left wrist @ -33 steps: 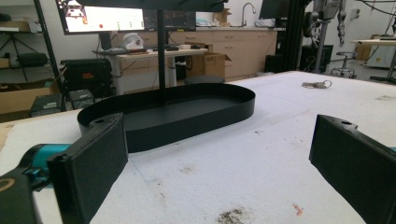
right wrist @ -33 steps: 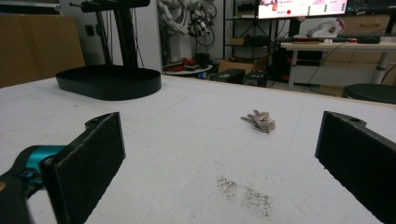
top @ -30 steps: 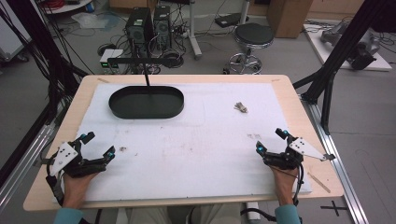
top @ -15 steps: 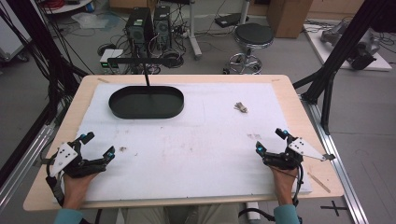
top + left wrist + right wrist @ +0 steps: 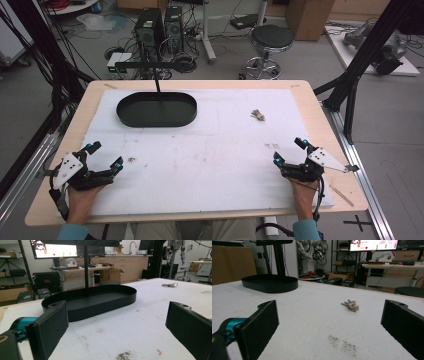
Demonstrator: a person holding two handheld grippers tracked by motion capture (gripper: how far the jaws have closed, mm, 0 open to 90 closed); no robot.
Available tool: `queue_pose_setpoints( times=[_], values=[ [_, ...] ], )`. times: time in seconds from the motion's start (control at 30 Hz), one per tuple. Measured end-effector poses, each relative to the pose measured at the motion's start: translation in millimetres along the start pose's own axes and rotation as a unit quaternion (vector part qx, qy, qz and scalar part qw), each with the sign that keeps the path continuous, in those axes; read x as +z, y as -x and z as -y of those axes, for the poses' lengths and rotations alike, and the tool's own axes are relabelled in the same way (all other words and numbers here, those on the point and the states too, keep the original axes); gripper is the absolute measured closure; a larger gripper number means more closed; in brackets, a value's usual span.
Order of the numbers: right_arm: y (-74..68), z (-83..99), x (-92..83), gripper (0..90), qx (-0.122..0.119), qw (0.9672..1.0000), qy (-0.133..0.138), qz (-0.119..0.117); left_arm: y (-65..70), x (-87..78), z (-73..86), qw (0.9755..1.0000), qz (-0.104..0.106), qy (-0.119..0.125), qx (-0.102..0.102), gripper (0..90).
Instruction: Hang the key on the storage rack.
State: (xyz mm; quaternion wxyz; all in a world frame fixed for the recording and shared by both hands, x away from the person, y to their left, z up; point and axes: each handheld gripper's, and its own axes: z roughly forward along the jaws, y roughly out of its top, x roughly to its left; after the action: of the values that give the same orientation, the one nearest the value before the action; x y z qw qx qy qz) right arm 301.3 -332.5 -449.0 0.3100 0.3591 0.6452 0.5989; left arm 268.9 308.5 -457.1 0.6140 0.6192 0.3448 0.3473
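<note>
We log a bunch of keys [image 5: 258, 115] lying on the white mat [image 5: 225, 150], right of centre and toward the far side. In the right gripper view the keys [image 5: 350, 305] sit ahead of the jaws, slightly right of the midline, well apart from them. A black oval tray [image 5: 156, 109] stands on the mat at far left, well apart from the keys; a thin black post [image 5: 158, 85] rises at its far rim. In the left gripper view the tray [image 5: 100, 300] is straight ahead and holds nothing that we can see.

The left gripper [image 5: 103, 156] rests at the near left of the mat, jaws spread wide, nothing between them. The right gripper [image 5: 289, 151] rests at the near right, jaws likewise wide apart and holding nothing. Each sits in a hand coming from the near edge. We note dark smudges [image 5: 132, 160] on the mat just beside the left gripper, and more [image 5: 342, 343] in front of the right one.

The mat covers a wooden table [image 5: 310, 90]. Beyond its far edge stand a stool [image 5: 271, 37] and two computer towers [image 5: 160, 22] on the floor.
</note>
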Motion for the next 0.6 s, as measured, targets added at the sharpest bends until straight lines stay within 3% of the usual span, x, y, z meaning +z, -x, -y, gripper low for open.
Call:
queue_pose_setpoints(
  times=[0.6],
  values=[
    [1.0, -0.3, -0.3, 0.6, 0.003, 1.0, 0.002, -0.003, 0.3, 0.1, -0.1, 1.0, -0.001, 0.001, 0.001, 4.9]
  ],
)
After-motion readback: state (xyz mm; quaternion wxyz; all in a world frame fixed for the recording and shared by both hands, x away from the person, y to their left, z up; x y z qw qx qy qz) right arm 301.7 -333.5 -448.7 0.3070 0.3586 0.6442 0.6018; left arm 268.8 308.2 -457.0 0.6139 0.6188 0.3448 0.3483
